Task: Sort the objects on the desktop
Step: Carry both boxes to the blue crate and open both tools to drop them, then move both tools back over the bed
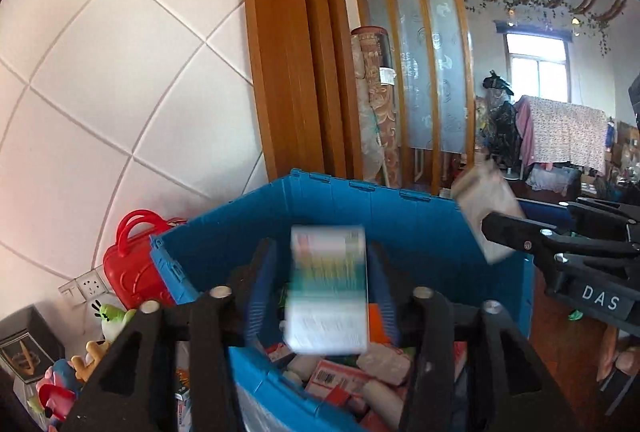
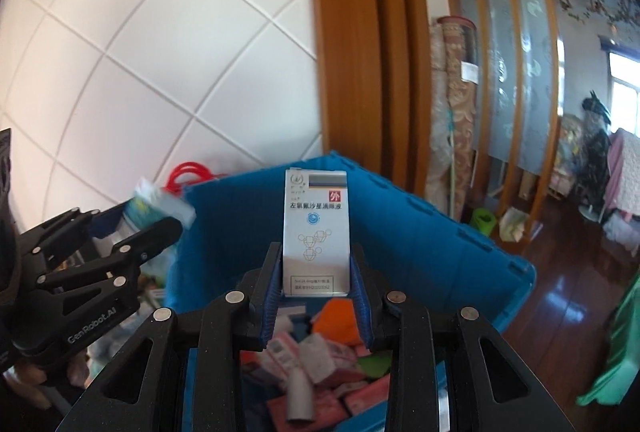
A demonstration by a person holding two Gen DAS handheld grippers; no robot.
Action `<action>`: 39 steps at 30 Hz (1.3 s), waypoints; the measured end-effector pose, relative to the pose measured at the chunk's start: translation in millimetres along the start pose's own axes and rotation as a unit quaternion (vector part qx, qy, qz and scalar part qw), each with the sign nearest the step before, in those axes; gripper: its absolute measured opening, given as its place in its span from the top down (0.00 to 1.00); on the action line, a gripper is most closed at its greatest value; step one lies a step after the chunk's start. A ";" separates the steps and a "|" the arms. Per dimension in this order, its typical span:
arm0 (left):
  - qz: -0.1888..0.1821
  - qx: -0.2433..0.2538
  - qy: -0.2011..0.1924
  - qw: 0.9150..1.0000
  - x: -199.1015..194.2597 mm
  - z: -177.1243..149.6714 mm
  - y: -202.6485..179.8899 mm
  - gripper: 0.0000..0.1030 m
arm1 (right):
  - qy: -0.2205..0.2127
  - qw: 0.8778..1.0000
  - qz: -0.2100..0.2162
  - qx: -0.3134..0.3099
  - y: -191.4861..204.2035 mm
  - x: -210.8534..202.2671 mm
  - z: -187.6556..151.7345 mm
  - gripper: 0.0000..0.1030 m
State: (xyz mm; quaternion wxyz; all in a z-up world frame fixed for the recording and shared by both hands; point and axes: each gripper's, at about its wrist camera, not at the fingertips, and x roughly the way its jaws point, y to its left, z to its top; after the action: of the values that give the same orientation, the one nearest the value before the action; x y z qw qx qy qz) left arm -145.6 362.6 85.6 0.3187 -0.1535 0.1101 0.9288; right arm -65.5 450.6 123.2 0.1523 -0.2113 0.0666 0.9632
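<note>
From my left wrist camera, the left hand-held gripper [image 1: 326, 296] stands parted around a blurred white box [image 1: 328, 288], seemingly loose, above the blue crate [image 1: 424, 232] of small packets [image 1: 340, 384].

From my right wrist camera, the right hand-held gripper [image 2: 316, 276] clasps an upright medicine box [image 2: 316, 232] over the same blue crate [image 2: 420, 244].

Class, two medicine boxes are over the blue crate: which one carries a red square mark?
The white box between the right gripper's fingers; the other box shows coloured stripes instead.
</note>
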 end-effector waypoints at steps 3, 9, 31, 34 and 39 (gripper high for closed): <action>0.023 0.008 -0.012 1.000 8.7 4.2 -16.6 0.20 | -0.011 1.000 -0.014 0.008 -20.0 6.5 2.0 0.20; 0.045 0.021 -0.013 0.999 17.7 8.8 -28.6 0.20 | -0.032 0.999 -0.026 0.013 -34.0 4.7 7.5 0.20; 0.106 -0.023 -0.021 0.994 -28.1 -13.3 -27.2 0.20 | -0.053 0.998 -0.030 0.010 -23.4 -25.1 -16.3 0.05; 0.120 -0.024 -0.018 0.992 -36.0 -20.5 -28.8 0.20 | -0.058 0.998 -0.019 0.005 -21.3 -31.4 -18.5 0.04; 0.145 -0.047 -0.014 0.988 -54.9 -40.2 -22.5 0.20 | -0.062 0.998 0.005 -0.007 -14.1 -39.7 -23.4 0.03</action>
State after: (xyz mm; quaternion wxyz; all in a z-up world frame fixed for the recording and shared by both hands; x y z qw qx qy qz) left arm -81.7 337.1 65.4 0.1745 -0.1378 0.0832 0.9714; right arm -17.6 448.9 118.1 0.1504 -0.1516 0.0515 0.9756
